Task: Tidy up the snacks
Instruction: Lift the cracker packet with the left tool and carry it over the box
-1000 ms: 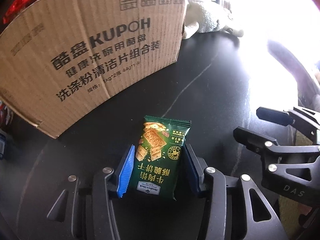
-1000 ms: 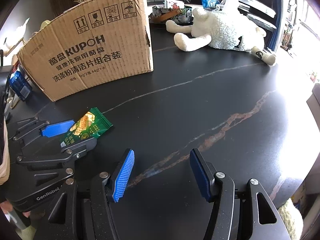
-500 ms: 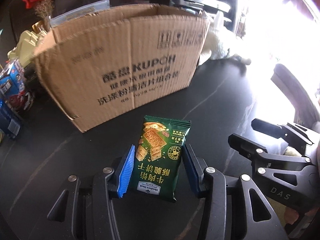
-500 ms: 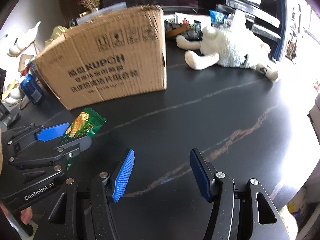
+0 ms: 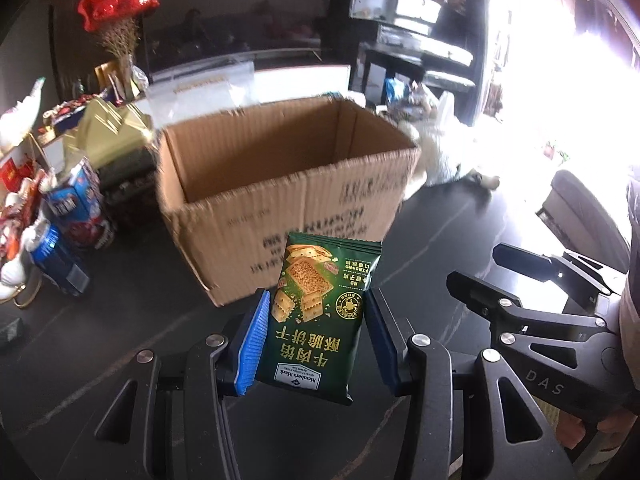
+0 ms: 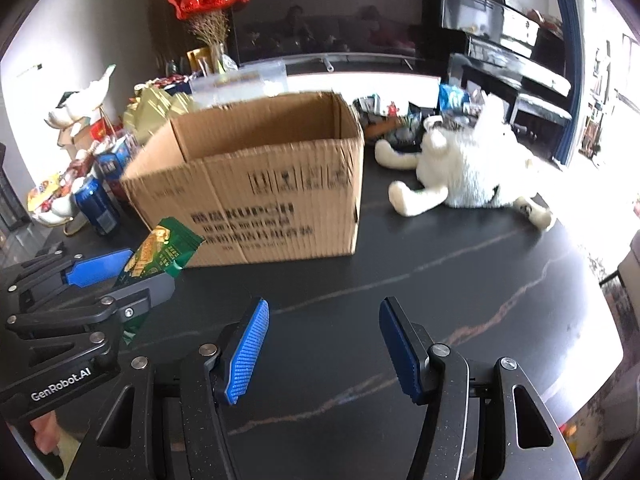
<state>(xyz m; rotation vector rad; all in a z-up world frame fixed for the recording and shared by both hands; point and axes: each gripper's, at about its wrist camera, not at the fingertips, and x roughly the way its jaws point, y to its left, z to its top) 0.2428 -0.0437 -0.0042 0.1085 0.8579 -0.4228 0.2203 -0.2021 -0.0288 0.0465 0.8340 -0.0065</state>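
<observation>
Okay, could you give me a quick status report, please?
Left gripper shut on green cracker packet, off the table. Right gripper open, empty. Cardboard box ahead, top open, nothing blocking.

Green cracker packet (image 5: 320, 316) with gold print; brown cardboard box (image 6: 256, 196); black tabletop (image 6: 440, 280) with pale veins; white plush toy (image 6: 472, 168).

the worktop (image 6: 460, 280) is black stone with pale and rust-coloured veins running across it. behind it a large dark screen (image 6: 320, 20) reflects a sofa, standing on a long white console (image 6: 360, 76). to the right a black upright piano (image 6: 504, 28) with its bench (image 6: 540, 108) stands near a blue curtain (image 6: 564, 40). strong daylight floods in from the right, washing out that side. the left wall (image 6: 72, 40) is plain pale grey.
</observation>
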